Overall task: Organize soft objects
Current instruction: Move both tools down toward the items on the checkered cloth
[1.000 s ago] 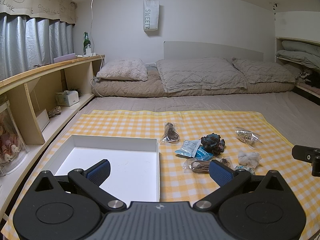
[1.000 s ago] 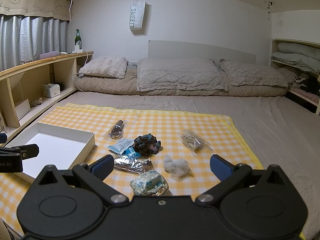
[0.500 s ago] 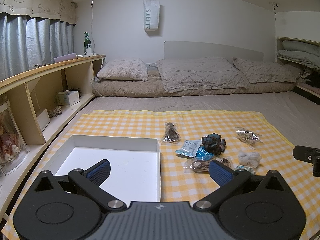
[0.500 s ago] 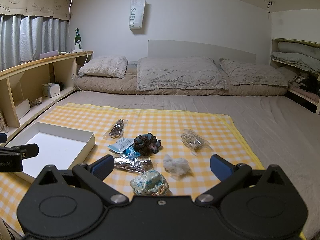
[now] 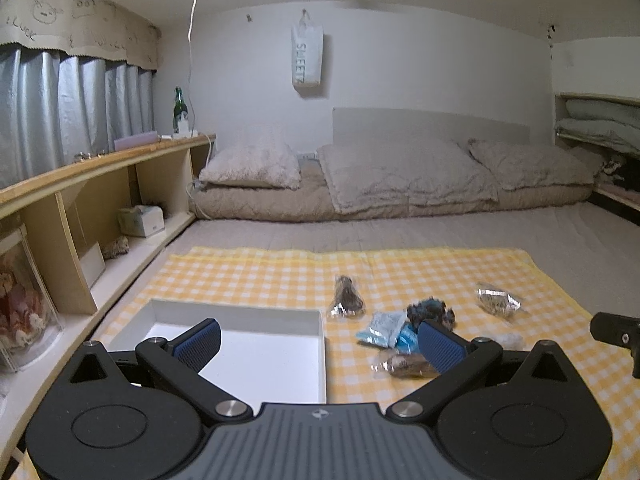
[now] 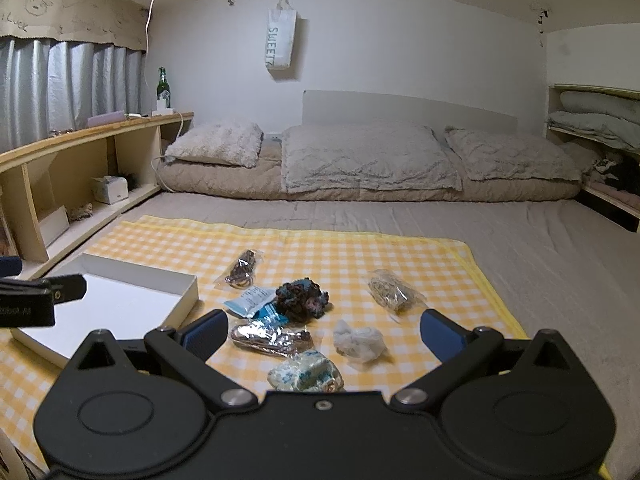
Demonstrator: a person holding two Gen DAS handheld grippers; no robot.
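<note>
Right wrist view: right gripper (image 6: pixel 322 330) hovering with jaws spread wide, gripping nothing; crumpled white cloth (image 6: pixel 359 343) and foil packet (image 6: pixel 270 338) lying between them on the yellow checked blanket (image 6: pixel 340 252). Left gripper (image 5: pixel 320 338) likewise gaping, white tray (image 5: pixel 256 354) lying under its left jaw.

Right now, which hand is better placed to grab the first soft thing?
Probably the right gripper. It is open, and the white crumpled wad and pale blue-patterned bundle lie just ahead between its fingers. The open left gripper faces the empty white shallow box.
</note>
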